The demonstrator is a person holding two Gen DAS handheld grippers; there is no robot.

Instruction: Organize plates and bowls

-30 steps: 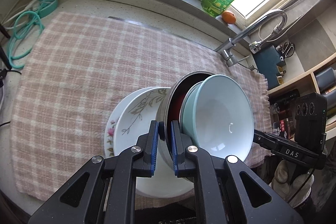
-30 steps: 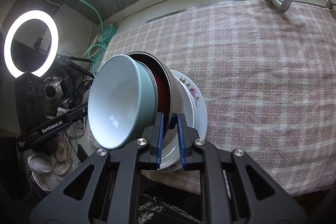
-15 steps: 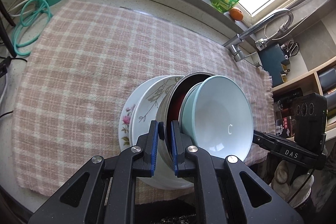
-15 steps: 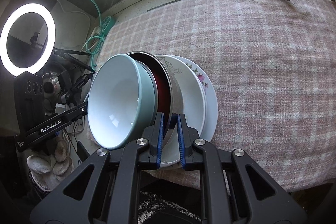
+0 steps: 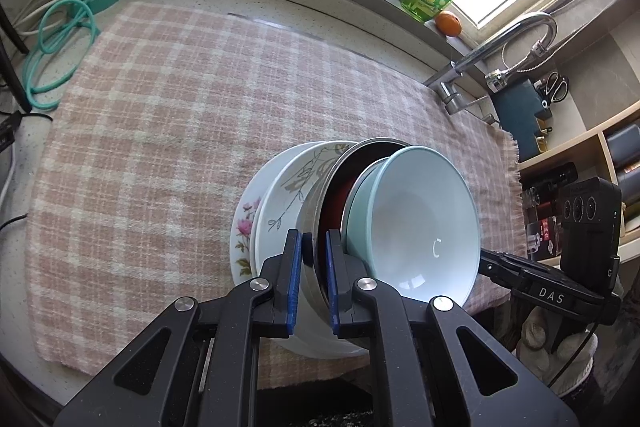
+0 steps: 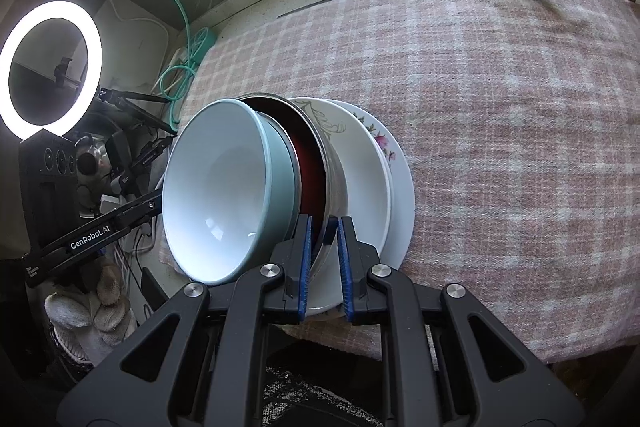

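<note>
My left gripper (image 5: 313,277) was matte black plastic, built from two angular arms with triangular cut-outs and a round silver screw head at each joint. Blue ridged pads (image 5: 294,279) lined the inner faces of my jaws. My right gripper (image 6: 324,267) matched it: the same black frame, the same silver screws, the same blue pads (image 6: 306,263). At three o'clock in the left wrist view, the right gripper's black side bar carried white lettering reading "DAS". At nine o'clock in the right wrist view, the left gripper's bar read "GenRobot.AI".
</note>
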